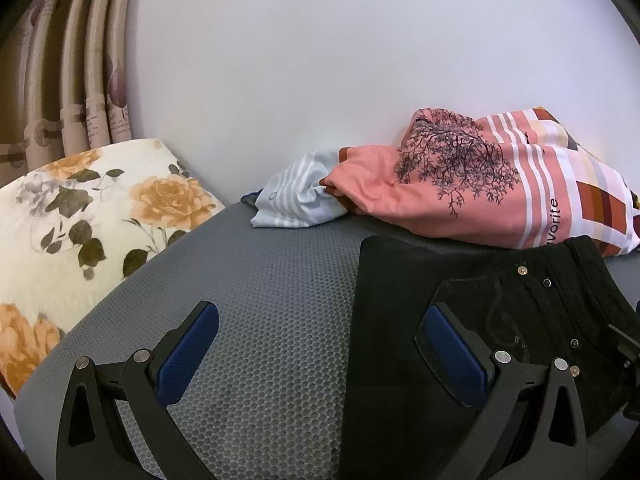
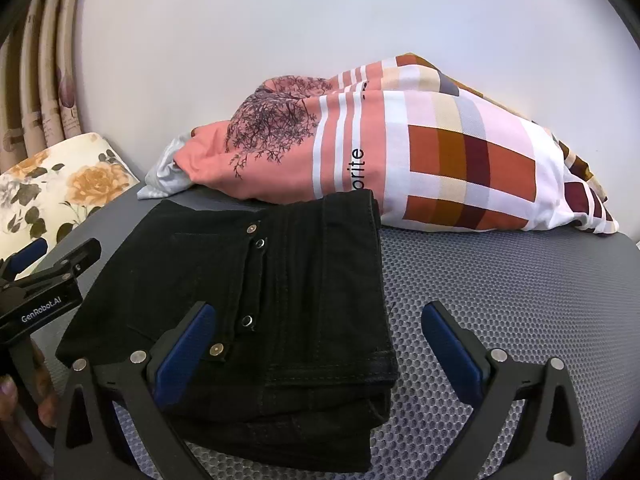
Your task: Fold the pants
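Blue-padded black fingers of the right gripper [image 2: 316, 350] spread wide, empty, above the folded black denim pants [image 2: 256, 300] lying stacked on the grey honeycomb-textured mattress [image 2: 500, 280]. Left gripper [image 1: 320, 348] also gapes, holding nothing, beside the pants' left edge. Behind them rest a pink patterned pillow [image 2: 400, 152] and a floral cushion [image 1: 80, 216].

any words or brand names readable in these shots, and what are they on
"GenRobot.AI": white print on the body of the left hand-held gripper, seen from the right wrist view.
"orite" / "avorite": black print on the pink patterned pillow; the word's start is hidden by the black pants.
Curtain: small print, too blurred to read.
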Demonstrator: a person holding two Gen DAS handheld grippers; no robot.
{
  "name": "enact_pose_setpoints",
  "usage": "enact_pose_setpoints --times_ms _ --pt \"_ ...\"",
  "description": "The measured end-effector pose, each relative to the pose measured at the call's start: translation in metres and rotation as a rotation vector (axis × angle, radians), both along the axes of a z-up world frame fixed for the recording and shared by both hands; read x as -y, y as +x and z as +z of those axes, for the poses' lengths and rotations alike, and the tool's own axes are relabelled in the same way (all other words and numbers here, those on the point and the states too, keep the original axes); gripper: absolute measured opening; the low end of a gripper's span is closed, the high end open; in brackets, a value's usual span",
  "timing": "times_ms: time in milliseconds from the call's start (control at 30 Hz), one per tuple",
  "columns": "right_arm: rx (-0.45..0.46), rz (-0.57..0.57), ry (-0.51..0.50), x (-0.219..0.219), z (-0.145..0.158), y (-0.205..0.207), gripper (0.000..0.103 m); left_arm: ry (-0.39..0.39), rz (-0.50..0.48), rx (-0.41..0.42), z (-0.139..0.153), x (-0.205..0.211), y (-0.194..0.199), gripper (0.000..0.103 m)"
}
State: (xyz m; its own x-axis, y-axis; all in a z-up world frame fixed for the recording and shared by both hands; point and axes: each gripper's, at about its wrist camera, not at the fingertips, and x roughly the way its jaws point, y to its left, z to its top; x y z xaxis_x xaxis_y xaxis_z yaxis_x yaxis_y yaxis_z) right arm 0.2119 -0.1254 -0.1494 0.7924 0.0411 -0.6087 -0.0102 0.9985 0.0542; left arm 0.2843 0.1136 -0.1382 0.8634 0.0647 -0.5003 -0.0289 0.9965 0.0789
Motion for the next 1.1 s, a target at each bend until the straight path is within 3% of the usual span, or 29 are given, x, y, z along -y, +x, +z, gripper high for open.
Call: enact_pose_setpoints --times_ms 900,1100 --pt "0.005 -0.011 -0.011 -0.0019 0.0004 -0.0005 0.102 0.019 -0.019 0.028 0.0026 0.0048 -0.0033 0.103" --pt "-0.02 -0.004 -0.015 -0.0022 -0.0005 0.0037 0.102 0.039 0.019 0.051 0.0053 0.0053 -0.0092 0.103"
